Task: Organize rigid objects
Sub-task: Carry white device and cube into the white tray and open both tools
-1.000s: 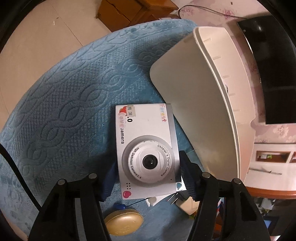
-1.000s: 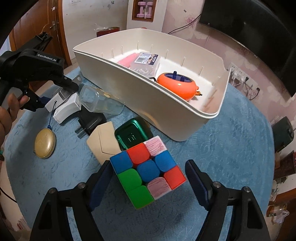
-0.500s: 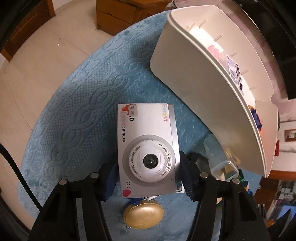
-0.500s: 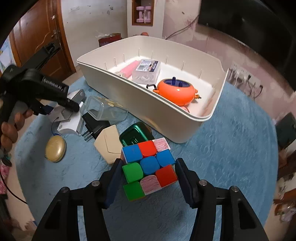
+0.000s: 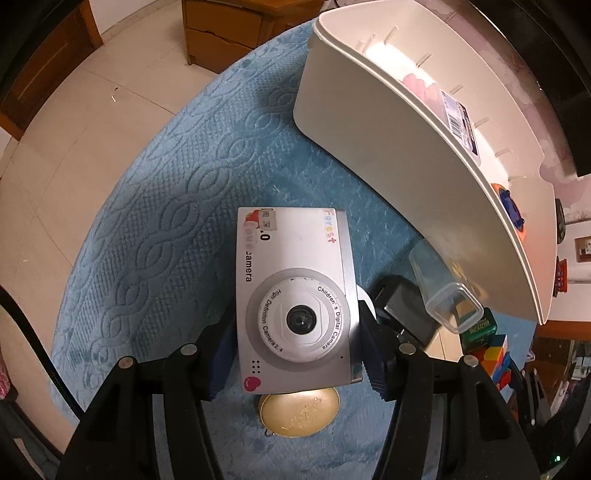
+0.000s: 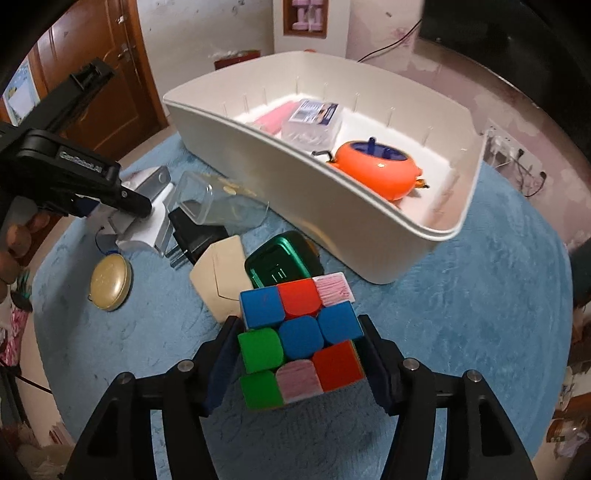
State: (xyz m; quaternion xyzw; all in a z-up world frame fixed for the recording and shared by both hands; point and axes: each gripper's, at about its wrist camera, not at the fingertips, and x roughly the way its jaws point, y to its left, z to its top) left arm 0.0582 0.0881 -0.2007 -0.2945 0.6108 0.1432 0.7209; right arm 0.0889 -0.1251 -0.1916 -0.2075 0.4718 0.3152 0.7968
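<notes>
My left gripper point(image 5: 295, 354) is shut on a white children's camera point(image 5: 295, 295) and holds it above the blue mat, left of the cream bin point(image 5: 406, 155). In the right wrist view the left gripper point(image 6: 122, 206) shows at the left with the camera point(image 6: 144, 206) in it. My right gripper point(image 6: 301, 354) is shut on a colourful puzzle cube point(image 6: 299, 339), lifted over the mat in front of the bin point(image 6: 295, 199). The bin holds an orange toy point(image 6: 376, 170), a clear box point(image 6: 314, 118) and a pink item point(image 6: 275, 118).
On the mat lie a gold round compact point(image 6: 110, 282), a black plug adapter point(image 6: 195, 236), a clear plastic container point(image 6: 221, 205), a beige flat piece point(image 6: 221, 280) and a green metallic box point(image 6: 280, 264). Wooden furniture point(image 5: 229, 33) stands beyond the mat edge.
My right gripper closed on the cube and lifted it. My left gripper rose with the camera, so more of the bin's inside and the mat shows.
</notes>
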